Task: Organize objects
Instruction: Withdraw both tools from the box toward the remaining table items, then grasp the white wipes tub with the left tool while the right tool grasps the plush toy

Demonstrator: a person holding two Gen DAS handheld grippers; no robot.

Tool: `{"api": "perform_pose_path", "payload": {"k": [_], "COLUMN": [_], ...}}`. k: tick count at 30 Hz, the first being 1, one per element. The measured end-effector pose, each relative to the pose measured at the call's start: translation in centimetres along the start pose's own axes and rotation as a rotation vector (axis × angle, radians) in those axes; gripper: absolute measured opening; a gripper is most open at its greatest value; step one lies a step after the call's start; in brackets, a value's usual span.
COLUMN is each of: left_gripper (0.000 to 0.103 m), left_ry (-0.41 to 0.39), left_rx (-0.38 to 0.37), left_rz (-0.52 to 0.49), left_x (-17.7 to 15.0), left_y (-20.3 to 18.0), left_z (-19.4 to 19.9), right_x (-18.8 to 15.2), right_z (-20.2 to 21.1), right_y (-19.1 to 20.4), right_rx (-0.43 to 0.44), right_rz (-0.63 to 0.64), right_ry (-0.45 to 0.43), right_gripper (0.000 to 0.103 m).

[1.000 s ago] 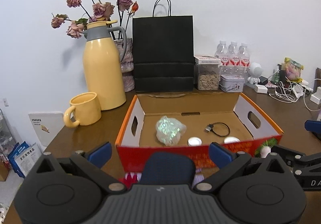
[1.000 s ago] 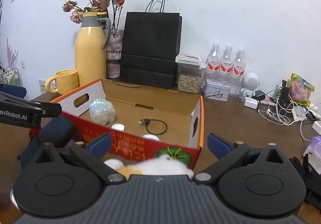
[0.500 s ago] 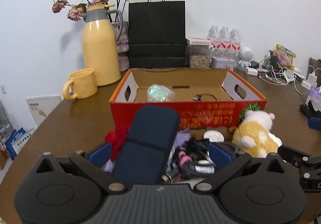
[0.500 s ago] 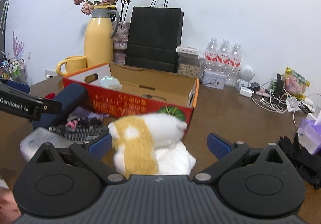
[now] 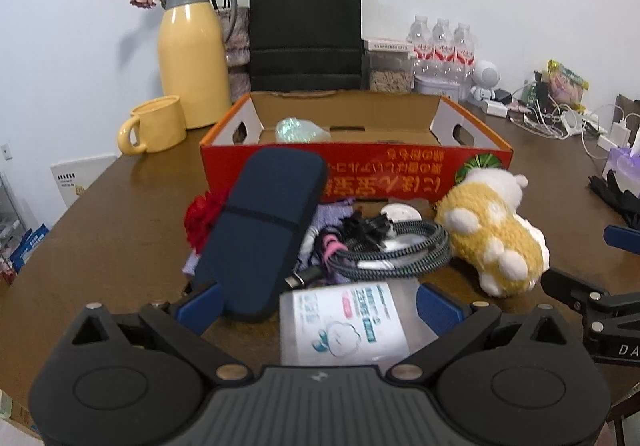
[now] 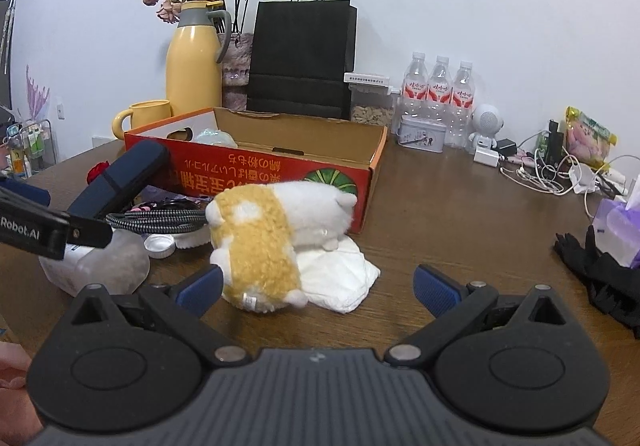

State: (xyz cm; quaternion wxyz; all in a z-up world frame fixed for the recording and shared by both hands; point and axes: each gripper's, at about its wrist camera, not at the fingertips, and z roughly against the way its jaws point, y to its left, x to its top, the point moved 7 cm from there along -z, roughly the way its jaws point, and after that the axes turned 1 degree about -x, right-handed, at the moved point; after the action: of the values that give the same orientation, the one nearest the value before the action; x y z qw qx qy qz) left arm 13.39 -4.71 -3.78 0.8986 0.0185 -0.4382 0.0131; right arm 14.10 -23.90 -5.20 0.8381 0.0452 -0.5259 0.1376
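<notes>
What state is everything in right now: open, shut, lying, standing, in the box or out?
Left gripper: open, empty.
Right gripper: open, empty.
Cardboard box: open-topped.
Iridescent wad: inside the box.
Navy case: closed, outside, tilted up.
Plush toy: lying on a white cloth.
Braided cable: coiled, outside.
Yellow jug: upright, lid on.
Yellow mug: upright.

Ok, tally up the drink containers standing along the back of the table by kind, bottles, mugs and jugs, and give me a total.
Water bottles: 3
Yellow mug: 1
Yellow thermos jug: 1
Total: 5
</notes>
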Motion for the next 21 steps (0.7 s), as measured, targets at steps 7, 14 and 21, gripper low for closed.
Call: {"api": "perform_pose_path", "payload": {"k": [7,14,21], "left_gripper": [0.103,0.103,0.099], "left_ry": [0.009,0.053,0.086], "left_rx": [-0.001,0.010,-0.004], "left_rz": [0.012,0.033,0.084], "left_x": [-0.5,-1.1,-1.8], "left_y": [-1.0,-1.1,-0.6], "left_z": [-0.1,-1.4,-2.5], "right_x": [0.4,0.8,0.7], "right_z": [-1.0,-3.1,-4.5], "right_y": [0.4,1.1,1.9], "right_rx": [0.040,0.103,0.183], "right_rz": [0.009,0.003,-0.003], "right_ry": [-0.005,0.009,0.036], "right_gripper": [0.103,0.102,0.088]}}
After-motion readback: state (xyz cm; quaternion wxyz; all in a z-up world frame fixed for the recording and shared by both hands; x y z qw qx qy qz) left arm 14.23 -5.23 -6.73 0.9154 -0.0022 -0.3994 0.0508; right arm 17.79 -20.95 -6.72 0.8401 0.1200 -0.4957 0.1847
